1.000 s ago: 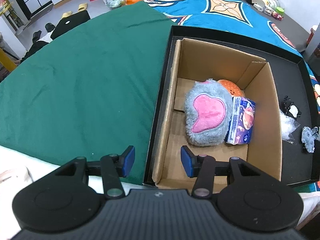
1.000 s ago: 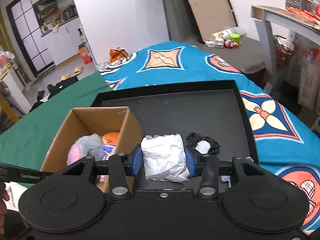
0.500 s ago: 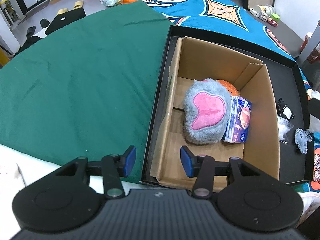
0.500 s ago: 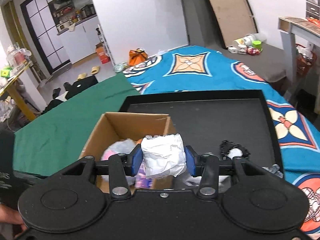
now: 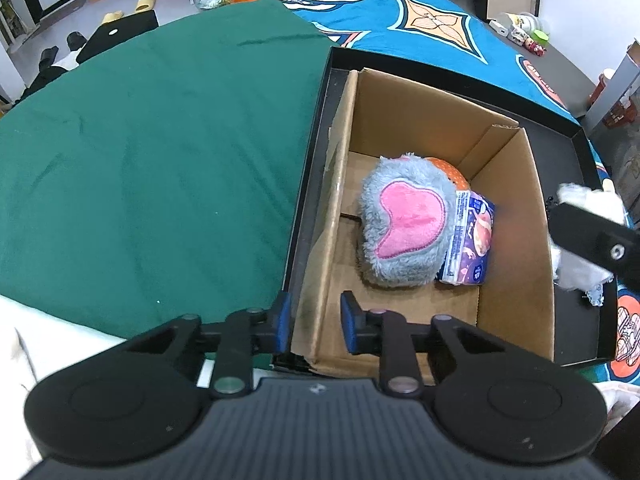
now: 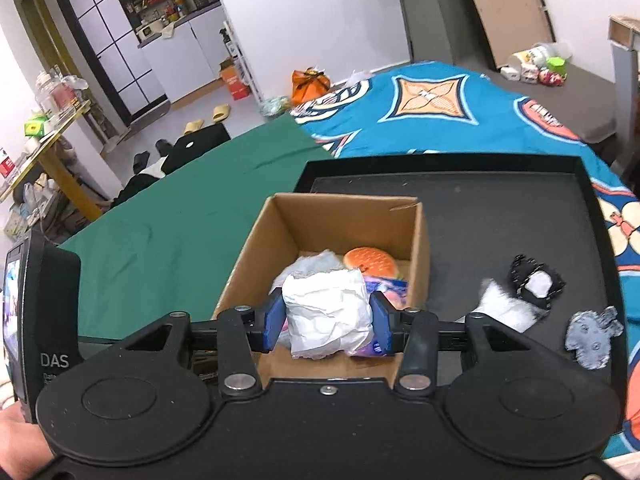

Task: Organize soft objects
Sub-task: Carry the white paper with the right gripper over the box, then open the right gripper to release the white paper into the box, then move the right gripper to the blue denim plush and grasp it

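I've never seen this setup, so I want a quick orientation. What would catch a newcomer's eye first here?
First, the crumpled white bundle clamped in the right gripper, held above the cardboard box. Inside the box, a fuzzy grey plush with a pink heart lies beside a printed tissue pack. The left gripper is open, straddling the box's near-left wall.

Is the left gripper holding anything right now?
No, the left gripper is open with nothing between its blue pads, straddling the near left wall of the cardboard box.
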`<act>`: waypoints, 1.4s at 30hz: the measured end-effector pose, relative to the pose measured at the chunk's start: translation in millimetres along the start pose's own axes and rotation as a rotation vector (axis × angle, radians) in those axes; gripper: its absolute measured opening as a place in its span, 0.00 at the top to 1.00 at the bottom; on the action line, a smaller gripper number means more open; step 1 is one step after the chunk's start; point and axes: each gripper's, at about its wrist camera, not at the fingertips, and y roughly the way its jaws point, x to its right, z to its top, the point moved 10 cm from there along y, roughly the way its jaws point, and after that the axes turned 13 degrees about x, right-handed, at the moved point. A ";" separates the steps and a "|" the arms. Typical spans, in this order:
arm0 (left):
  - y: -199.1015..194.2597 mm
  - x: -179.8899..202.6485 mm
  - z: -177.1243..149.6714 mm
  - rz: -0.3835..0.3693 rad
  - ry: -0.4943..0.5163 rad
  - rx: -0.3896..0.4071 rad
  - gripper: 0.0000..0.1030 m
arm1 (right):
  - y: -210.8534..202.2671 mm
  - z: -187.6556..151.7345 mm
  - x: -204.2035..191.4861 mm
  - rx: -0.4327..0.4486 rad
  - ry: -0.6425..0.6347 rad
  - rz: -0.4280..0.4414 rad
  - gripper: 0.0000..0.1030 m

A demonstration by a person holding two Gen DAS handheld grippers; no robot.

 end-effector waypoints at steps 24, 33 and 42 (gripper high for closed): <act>4.4 -5.3 -1.0 -0.030 -0.018 -0.026 0.85 | 12.8 -13.4 -9.5 -0.112 0.137 0.033 0.32; 3.6 0.6 -1.7 0.000 -0.001 -0.047 0.75 | -1.4 -11.3 27.5 -0.084 0.114 -0.048 0.27; -1.4 12.1 0.3 0.020 0.034 -0.042 0.64 | -11.5 -3.7 62.4 -0.046 0.125 -0.105 0.27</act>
